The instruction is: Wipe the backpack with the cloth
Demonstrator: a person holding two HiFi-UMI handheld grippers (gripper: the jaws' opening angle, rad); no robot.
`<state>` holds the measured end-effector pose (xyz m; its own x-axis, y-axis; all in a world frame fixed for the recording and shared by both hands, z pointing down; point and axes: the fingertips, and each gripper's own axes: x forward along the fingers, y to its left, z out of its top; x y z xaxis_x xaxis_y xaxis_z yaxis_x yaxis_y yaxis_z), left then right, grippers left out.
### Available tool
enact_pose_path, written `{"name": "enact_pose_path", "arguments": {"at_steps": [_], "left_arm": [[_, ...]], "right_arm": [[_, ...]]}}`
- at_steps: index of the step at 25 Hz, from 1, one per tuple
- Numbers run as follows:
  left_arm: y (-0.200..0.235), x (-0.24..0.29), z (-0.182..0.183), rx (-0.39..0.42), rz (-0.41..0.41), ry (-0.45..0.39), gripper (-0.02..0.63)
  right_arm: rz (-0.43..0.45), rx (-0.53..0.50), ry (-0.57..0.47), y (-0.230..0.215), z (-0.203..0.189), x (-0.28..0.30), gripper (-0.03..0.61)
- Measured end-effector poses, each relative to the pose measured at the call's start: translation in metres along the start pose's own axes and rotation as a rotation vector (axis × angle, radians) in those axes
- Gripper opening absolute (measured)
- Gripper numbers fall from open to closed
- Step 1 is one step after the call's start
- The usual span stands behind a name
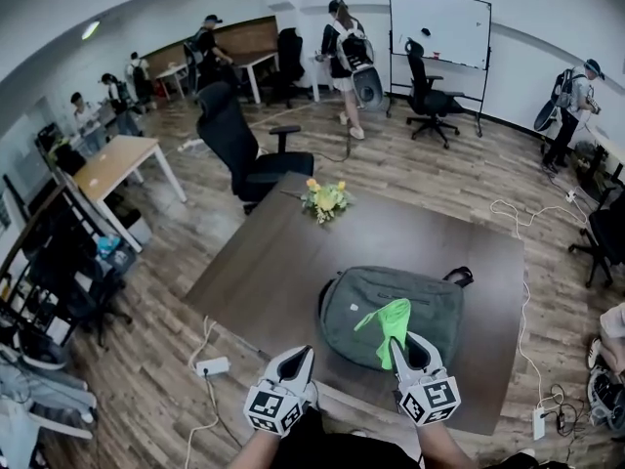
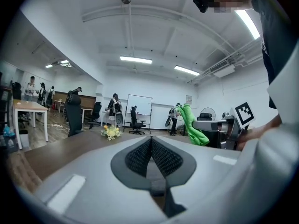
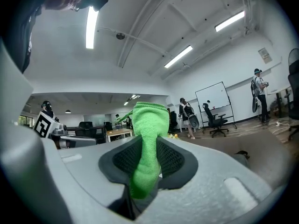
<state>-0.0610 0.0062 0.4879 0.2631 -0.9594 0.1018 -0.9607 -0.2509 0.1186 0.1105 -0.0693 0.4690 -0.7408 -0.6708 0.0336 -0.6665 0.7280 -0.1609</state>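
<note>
Directly ahead of the right gripper (image 1: pixel 400 348), which is pinching the cloth (image 1: pixel 393 322), the backpack (image 1: pixel 435 306) is lying crosswise; the left gripper (image 1: pixel 301 358) is waiting closed, empty.

Fluffy green terry cloth (image 3: pixel 149 118), matt grey woven backpack (image 1: pixel 430 306), smooth dark wood table (image 1: pixel 293 262), matt plastic right tongs (image 3: pixel 147 146).

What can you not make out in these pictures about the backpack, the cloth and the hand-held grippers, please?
- Head view: the backpack's near edge is hidden by the cloth and the right hand-held gripper.
- Head view: any print on the backpack is too small to read.
- Right gripper view: the cloth's lower end is hidden between the jaws.
- No view shows whether the cloth touches the backpack.
</note>
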Motion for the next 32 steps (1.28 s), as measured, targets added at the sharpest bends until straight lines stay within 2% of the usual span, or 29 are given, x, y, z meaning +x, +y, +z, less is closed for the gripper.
{"name": "enact_pose_path", "arguments": {"at_steps": [6, 16, 22, 25, 29, 32], "left_arm": [[0.042, 0.047, 0.019, 0.029, -0.088, -0.005, 0.018], [0.105, 0.101, 0.016, 0.022, -0.188, 0.030, 0.018], [0.115, 0.132, 0.031, 0.065, -0.321, 0.050, 0.018], [0.118, 0.143, 0.030, 0.093, -0.386, 0.056, 0.018], [0.123, 0.159, 0.025, 0.084, -0.395, 0.087, 0.018], [0.120, 0.168, 0.011, 0.050, -0.388, 0.107, 0.018]], "right_arm": [[-0.096, -0.009, 0.001, -0.016, 0.008, 0.040, 0.100], [-0.203, -0.028, 0.047, -0.024, 0.003, 0.107, 0.098], [-0.220, -0.126, 0.114, -0.024, -0.002, 0.134, 0.098], [-0.268, -0.136, 0.139, -0.030, -0.008, 0.138, 0.098], [-0.348, -0.113, 0.181, -0.048, -0.016, 0.142, 0.098], [-0.369, -0.131, 0.227, -0.059, -0.024, 0.143, 0.098]]}}
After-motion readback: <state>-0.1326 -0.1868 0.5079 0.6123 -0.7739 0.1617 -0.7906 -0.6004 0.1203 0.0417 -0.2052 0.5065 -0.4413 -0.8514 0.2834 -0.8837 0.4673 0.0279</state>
